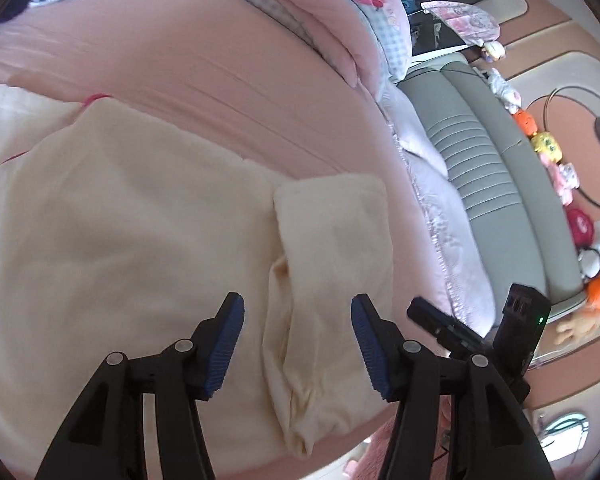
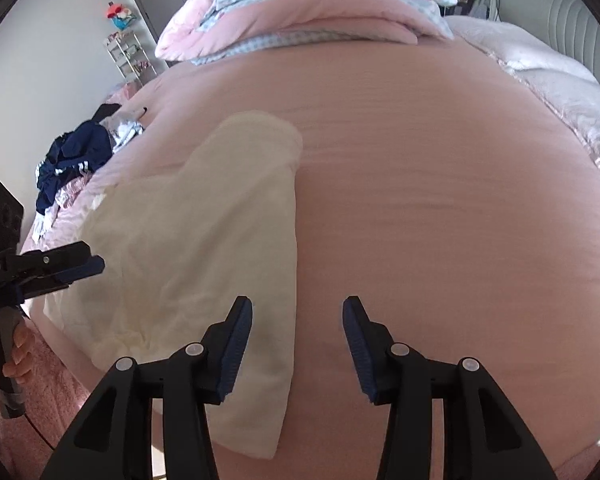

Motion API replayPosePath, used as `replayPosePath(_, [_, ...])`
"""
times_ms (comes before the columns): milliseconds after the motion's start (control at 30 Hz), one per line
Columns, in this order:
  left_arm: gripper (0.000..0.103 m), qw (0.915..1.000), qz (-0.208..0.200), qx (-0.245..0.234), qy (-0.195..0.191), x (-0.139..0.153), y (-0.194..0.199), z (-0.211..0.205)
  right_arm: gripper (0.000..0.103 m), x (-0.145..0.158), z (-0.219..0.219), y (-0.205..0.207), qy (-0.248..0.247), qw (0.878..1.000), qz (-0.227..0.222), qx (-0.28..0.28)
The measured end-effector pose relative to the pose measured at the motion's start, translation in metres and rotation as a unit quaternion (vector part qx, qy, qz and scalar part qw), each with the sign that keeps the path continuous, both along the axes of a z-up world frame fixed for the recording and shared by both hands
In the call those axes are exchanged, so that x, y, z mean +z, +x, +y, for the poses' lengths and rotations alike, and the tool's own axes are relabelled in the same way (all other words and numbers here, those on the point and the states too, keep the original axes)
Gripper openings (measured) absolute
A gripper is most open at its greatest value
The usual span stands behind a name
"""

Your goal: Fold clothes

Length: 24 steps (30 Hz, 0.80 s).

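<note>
A cream garment point(image 1: 120, 220) lies spread flat on the pink bed sheet point(image 1: 200, 80), with a folded-over strip point(image 1: 332, 216) along its right side. My left gripper point(image 1: 298, 304) hovers open over that strip, with nothing pinched between its blue pads. In the right wrist view the same garment point(image 2: 204, 232) stretches away to the upper left. My right gripper point(image 2: 298, 306) stands open above its right edge, one finger over cloth and the other over the sheet point(image 2: 440, 200). Each gripper shows in the other's view: the right gripper point(image 1: 428, 316) and the left gripper point(image 2: 80, 268).
A folded pink and blue-check quilt point(image 2: 300, 12) lies at the far end of the bed. A heap of dark blue and white clothes point(image 2: 76, 156) sits at the bed's left edge. A grey padded headboard point(image 1: 488, 160) and plush toys point(image 1: 548, 148) run along the right. A hand point(image 2: 16, 352) grips the left handle.
</note>
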<state>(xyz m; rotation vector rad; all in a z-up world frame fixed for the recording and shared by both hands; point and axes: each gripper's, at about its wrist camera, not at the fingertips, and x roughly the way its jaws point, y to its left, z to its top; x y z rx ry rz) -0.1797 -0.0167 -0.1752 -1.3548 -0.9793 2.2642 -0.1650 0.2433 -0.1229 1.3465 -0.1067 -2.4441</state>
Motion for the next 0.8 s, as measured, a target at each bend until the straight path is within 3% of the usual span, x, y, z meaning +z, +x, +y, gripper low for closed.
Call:
replayPosePath(133, [0.053, 0.9972, -0.026, -0.057, 0.04, -0.023, -0.039, 0.028, 0.047, 0.012, -0.02, -0.051, 0.038, 0.999, 0.029, 0.015])
replayPosePath(200, [0.053, 0.9963, -0.018, -0.076, 0.038, -0.026, -0.049, 0.034, 0.047, 0.007, -0.029, -0.074, 0.053, 0.998, 0.027, 0.023])
replayPosePath(233, [0.053, 0.9966, -0.013, -0.075, 0.031, -0.028, -0.054, 0.035, 0.047, 0.003, -0.031, -0.08, 0.052, 0.998, 0.023, 0.026])
replayPosePath(367, [0.051, 0.9952, -0.011, -0.052, 0.082, -0.034, -0.067, 0.017, 0.047, -0.015, -0.036, -0.099, 0.042, 0.998, 0.009, 0.037])
replayPosePath(500, [0.051, 0.9969, 0.011, -0.013, 0.076, -0.033, -0.074, 0.005, 0.047, -0.038, -0.029, -0.096, 0.007, 0.999, -0.012, 0.043])
replayPosePath(567, [0.049, 0.9976, 0.01, -0.026, 0.064, -0.035, -0.086, 0.02, 0.047, -0.039, -0.028, -0.096, 0.004, 0.998, -0.009, 0.055])
replayPosePath(600, [0.025, 0.9978, 0.01, -0.032, 0.057, -0.035, -0.092, 0.028, 0.047, -0.038, -0.029, -0.096, 0.004, 0.998, -0.006, 0.058])
replayPosePath(633, [0.008, 0.9984, 0.012, -0.036, 0.042, -0.034, -0.095, 0.035, 0.047, -0.039, -0.028, -0.096, -0.001, 0.998, -0.008, 0.057])
replayPosePath(700, [0.005, 0.9982, 0.032, -0.026, -0.042, -0.019, -0.084, 0.047, 0.047, -0.041, -0.026, -0.097, -0.013, 0.998, -0.014, 0.052])
replayPosePath(800, [0.005, 0.9891, 0.075, -0.025, -0.124, 0.002, -0.058, 0.059, 0.047, -0.042, -0.024, -0.097, -0.025, 0.998, -0.02, 0.049])
